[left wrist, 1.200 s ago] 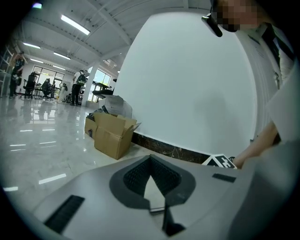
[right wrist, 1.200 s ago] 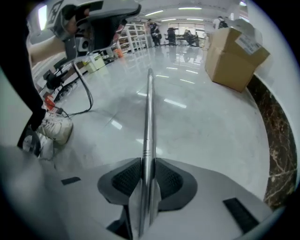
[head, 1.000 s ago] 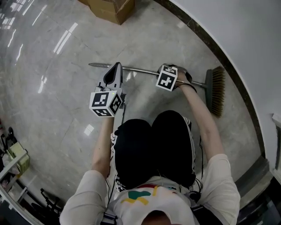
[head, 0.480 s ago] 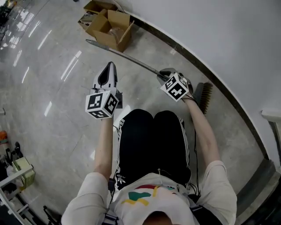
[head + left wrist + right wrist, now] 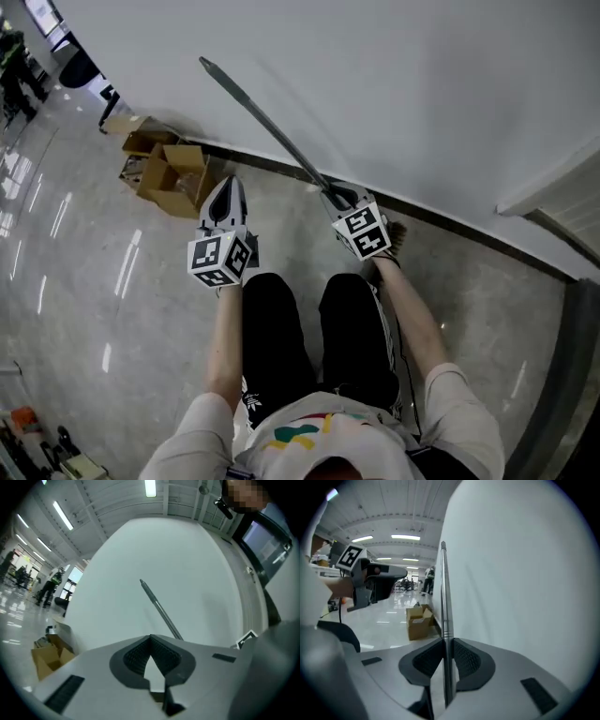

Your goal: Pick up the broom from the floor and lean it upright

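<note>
The broom's metal handle (image 5: 262,117) slants up to the left in front of the white wall, its free end high at the upper left. My right gripper (image 5: 339,200) is shut on the handle low down. A bit of the broom's brown bristle head (image 5: 397,233) shows behind the marker cube, near the floor by the wall. In the right gripper view the handle (image 5: 445,597) stands upright between the pads of the right gripper (image 5: 446,654). My left gripper (image 5: 228,187) hangs to the left of the handle, apart from it. The left gripper (image 5: 150,640) has its tips together with nothing between them, and the handle (image 5: 159,607) crosses beyond.
An open cardboard box (image 5: 171,174) sits on the shiny floor at the wall's foot, to the left. A dark baseboard (image 5: 469,231) runs along the wall. A white frame (image 5: 553,199) juts out at the right. People stand far off at the left (image 5: 49,585).
Both grippers have risen. The broom has come off the floor: its handle swung from lying flat to slanting steeply up before the wall, still in the right gripper. The left gripper stays empty.
</note>
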A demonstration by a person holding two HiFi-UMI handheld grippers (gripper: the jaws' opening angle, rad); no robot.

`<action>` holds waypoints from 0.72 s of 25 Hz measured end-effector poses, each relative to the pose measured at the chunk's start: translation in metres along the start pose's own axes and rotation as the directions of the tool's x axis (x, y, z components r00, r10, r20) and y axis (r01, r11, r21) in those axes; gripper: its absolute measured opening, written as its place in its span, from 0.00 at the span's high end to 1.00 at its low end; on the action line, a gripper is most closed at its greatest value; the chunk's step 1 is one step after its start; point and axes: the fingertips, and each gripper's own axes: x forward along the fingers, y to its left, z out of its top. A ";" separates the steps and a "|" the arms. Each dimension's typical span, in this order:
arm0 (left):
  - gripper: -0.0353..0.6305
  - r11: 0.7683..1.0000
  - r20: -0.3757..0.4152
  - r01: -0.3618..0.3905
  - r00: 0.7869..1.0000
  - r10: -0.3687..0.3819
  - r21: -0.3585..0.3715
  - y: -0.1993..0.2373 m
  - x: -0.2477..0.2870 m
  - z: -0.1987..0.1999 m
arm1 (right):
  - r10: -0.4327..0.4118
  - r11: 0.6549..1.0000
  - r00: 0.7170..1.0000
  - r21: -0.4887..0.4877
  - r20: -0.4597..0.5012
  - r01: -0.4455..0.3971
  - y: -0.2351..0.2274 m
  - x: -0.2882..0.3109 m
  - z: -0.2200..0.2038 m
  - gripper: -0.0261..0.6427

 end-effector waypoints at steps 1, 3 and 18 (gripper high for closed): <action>0.88 0.998 -0.004 0.054 0.999 -0.054 0.016 -0.020 0.012 -0.002 | -0.052 0.998 0.998 0.035 0.024 0.051 -0.017 -0.013 0.002 0.83; 0.88 0.989 -0.022 0.136 0.991 -0.135 0.050 -0.053 0.028 -0.012 | -0.154 0.984 0.986 0.100 0.060 0.148 -0.043 -0.036 0.001 0.83; 0.88 0.936 -0.083 0.334 0.942 -0.326 0.112 -0.160 0.077 -0.092 | -0.574 0.765 0.800 0.463 0.176 0.448 -0.094 -0.098 0.008 0.83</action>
